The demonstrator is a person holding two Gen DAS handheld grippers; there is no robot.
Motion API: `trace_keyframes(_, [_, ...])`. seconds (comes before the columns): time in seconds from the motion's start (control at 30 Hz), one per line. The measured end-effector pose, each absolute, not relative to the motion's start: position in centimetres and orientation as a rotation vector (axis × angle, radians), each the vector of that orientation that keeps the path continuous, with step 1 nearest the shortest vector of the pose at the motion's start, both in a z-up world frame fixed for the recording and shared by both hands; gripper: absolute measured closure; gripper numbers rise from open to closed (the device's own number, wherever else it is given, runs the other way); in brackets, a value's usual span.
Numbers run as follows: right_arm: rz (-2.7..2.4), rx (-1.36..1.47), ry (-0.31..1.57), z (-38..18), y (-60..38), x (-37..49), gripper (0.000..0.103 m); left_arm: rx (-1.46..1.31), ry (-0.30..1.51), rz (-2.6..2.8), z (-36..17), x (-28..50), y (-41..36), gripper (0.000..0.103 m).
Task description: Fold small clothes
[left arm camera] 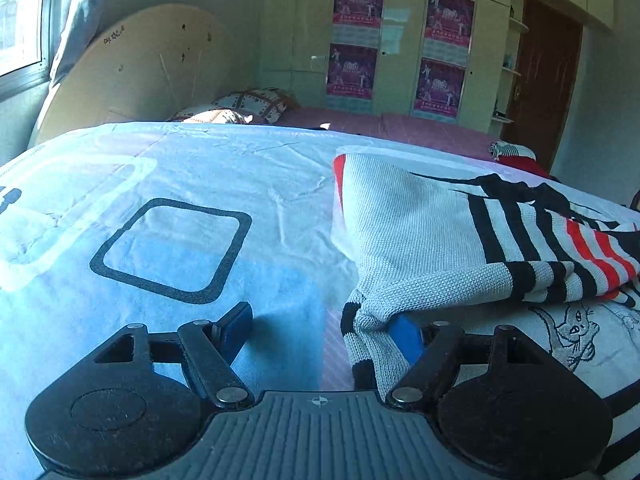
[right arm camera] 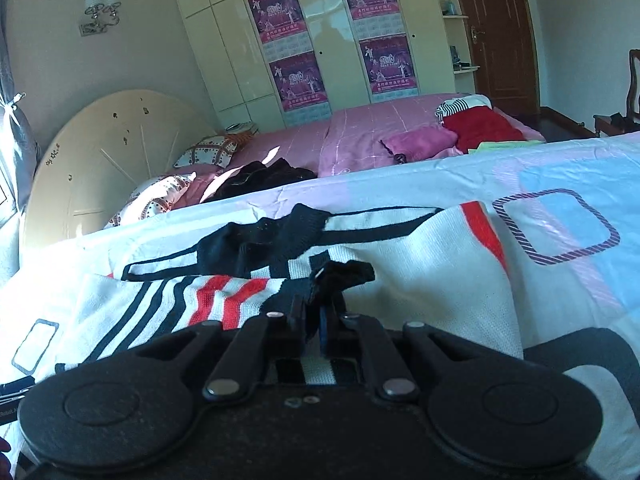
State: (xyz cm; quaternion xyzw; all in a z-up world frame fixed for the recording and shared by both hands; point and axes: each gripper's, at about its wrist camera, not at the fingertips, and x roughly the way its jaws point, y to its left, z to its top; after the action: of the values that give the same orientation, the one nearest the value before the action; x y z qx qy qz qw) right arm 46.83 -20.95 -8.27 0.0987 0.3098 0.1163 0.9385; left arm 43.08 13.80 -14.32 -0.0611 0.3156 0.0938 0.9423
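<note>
Sunlit bedroom: cream wardrobe (right arm camera: 320, 40), brown door (right arm camera: 496, 32).

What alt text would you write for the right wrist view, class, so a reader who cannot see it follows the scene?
The right gripper is shut on a black edge of a white knitted sweater with black and red stripes, spread on a pale blue and pink bedsheet. Behind lie a pink bed with a red garment, and a wardrobe with purple posters.

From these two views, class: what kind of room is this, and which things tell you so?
Most likely a home bedroom: a bed with a pink sheet and patterned pillows, a tall built-in wardrobe, and a striped knitted sweater spread on a quilt.
</note>
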Motion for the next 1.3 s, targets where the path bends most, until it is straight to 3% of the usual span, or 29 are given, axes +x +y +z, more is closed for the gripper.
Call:
trace_keyframes(0.23, [0.232,0.204,0.725,-11.1,-21.7,47.5,0.094,-0.108,0.669,0.193,-14.2,43.6,13.7,0.028])
trace_keyframes(0.3, [0.220,0.238,0.720,-10.7,-22.4,47.2,0.083,-0.079,0.686,0.162,-13.8,43.1,13.8,0.028])
trace_keyframes(0.37, [0.191,0.245,0.694,-9.8,-23.2,46.4,0.079,-0.075,0.681,0.140,-12.8,41.7,14.4,0.029])
trace_keyframes(0.4, [0.197,0.238,0.661,-9.0,-23.6,45.8,0.081,-0.095,0.650,0.137,-11.8,41.0,14.6,0.031])
trace_keyframes(0.43, [0.216,0.212,0.630,-8.3,-23.6,45.3,0.082,-0.104,0.622,0.113,-10.9,40.8,14.5,0.044])
trace_keyframes(0.47, [0.241,0.180,0.609,-7.7,-23.1,45.1,0.085,-0.086,0.599,0.077,-9.8,41.3,13.7,0.045])
trace_keyframes(0.63, [0.473,0.035,0.619,-7.6,-17.7,46.2,0.089,-0.033,0.546,-0.063,-9.1,46.7,7.8,0.045])
trace_keyframes(0.77, [0.538,-0.076,0.697,-9.7,-14.8,46.5,0.091,0.083,0.659,-0.038,-13.1,49.1,4.3,0.045])
trace_keyframes(0.9, [0.522,-0.019,0.729,-10.5,-16.0,46.7,0.094,0.048,0.636,-0.039,-13.2,48.5,5.3,0.044])
trace_keyframes(0.97, [0.516,-0.016,0.692,-9.4,-16.0,46.5,0.085,0.044,0.571,-0.028,-11.7,48.3,6.3,0.044])
trace_keyframes(1.03, [0.508,0.020,0.657,-8.6,-16.2,47.1,0.085,0.037,0.565,-0.018,-11.0,49.9,7.1,0.044])
trace_keyframes(1.2, [0.465,0.007,0.648,-9.6,-14.4,50.6,0.086,0.034,0.644,-0.015,-12.9,55.1,8.1,0.044])
trace_keyframes(1.3, [0.442,-0.023,0.687,-11.6,-14.0,51.8,0.090,-0.038,0.664,-0.017,-14.0,56.3,9.4,0.035])
